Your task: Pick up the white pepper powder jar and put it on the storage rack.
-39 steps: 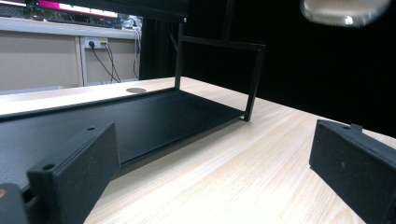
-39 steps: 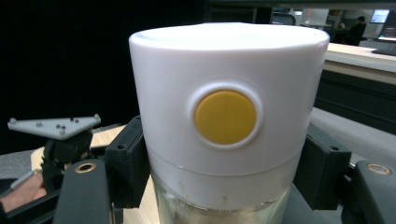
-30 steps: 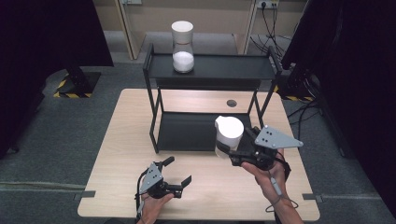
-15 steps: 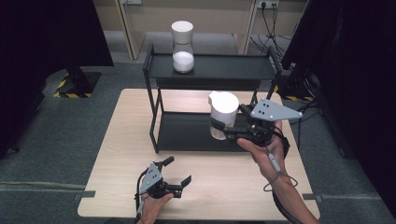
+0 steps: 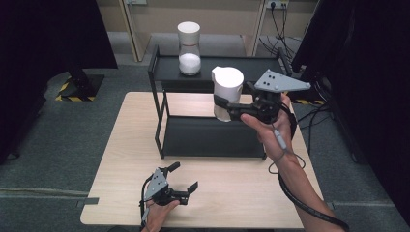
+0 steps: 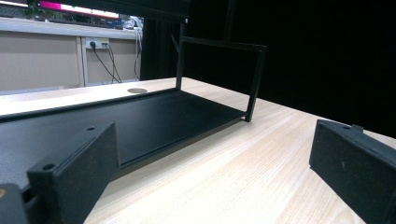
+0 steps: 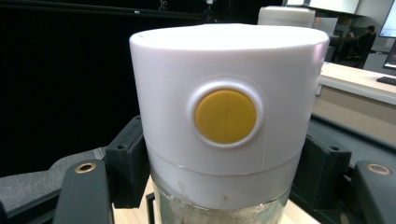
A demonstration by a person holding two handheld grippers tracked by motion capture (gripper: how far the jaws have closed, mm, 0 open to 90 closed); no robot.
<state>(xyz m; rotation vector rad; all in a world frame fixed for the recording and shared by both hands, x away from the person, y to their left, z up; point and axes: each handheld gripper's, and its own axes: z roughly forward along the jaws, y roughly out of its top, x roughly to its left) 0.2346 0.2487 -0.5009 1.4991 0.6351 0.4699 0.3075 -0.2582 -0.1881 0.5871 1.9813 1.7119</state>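
Observation:
A glass jar with a tall white lid [image 5: 227, 87] hangs in the air in front of the black two-tier rack [image 5: 159, 121], about level with its top shelf. My right gripper [image 5: 225, 107] is shut on it just under the lid. In the right gripper view the lid [image 7: 225, 93] carries a round yellow button, and the jaws press on both sides of the jar. A second white-lidded jar [image 5: 189, 48], part full of white powder, stands on the top shelf at the left. My left gripper [image 5: 184, 178] rests open on the table near the front edge.
The pale wooden table [image 5: 232, 193] carries the rack across its far half. In the left gripper view the rack's lower shelf [image 6: 140, 116] lies just ahead, with a round dark hole [image 6: 137, 90] in the table beyond it. Dark screens stand at both sides.
My right gripper has carried the jar up and away from me, from low in front of the lower shelf to top-shelf height. The left gripper has stayed put.

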